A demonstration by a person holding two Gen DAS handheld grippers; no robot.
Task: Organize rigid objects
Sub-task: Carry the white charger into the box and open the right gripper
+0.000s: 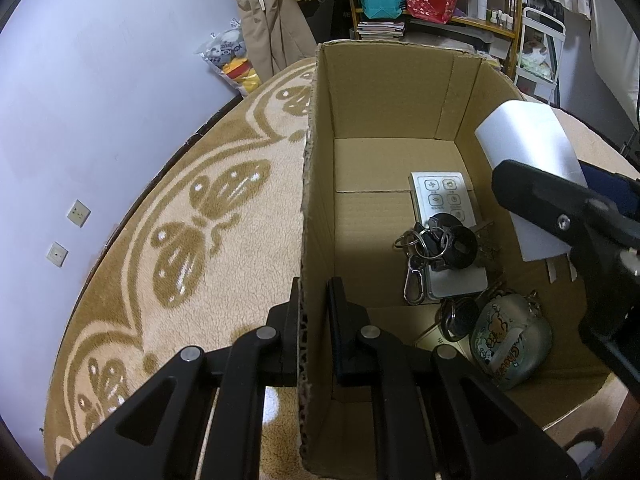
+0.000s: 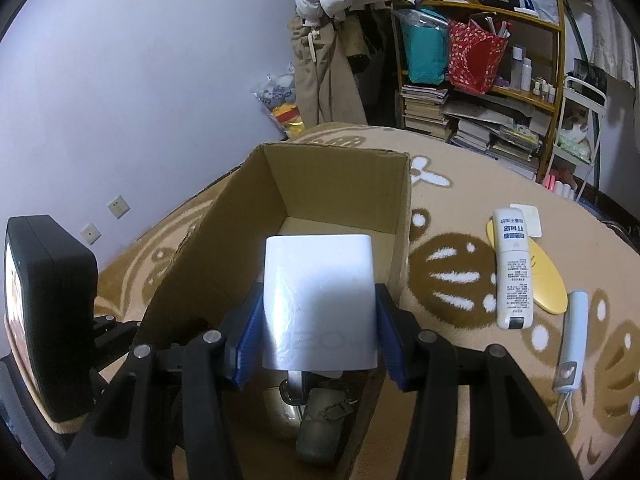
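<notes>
An open cardboard box (image 1: 384, 92) stands on a patterned rug. My left gripper (image 1: 314, 312) is shut on the box's left wall, one finger outside and one inside. My right gripper (image 2: 320, 320) is shut on a white charger block (image 2: 318, 300) and holds it over the box's open top (image 2: 340, 184); the block also shows in the left wrist view (image 1: 528, 152). Inside the box lie a white remote (image 1: 442, 196), a bunch of keys (image 1: 432, 248), a white flat device (image 1: 460, 284) and a greenish printed case (image 1: 508, 344).
On the rug to the right of the box lie a white remote (image 2: 514, 268), a yellow oval object (image 2: 548, 280), a white square pad (image 2: 532, 220) and a pale blue stick with a strap (image 2: 574, 340). Shelves with books and bags (image 2: 480, 92) stand behind.
</notes>
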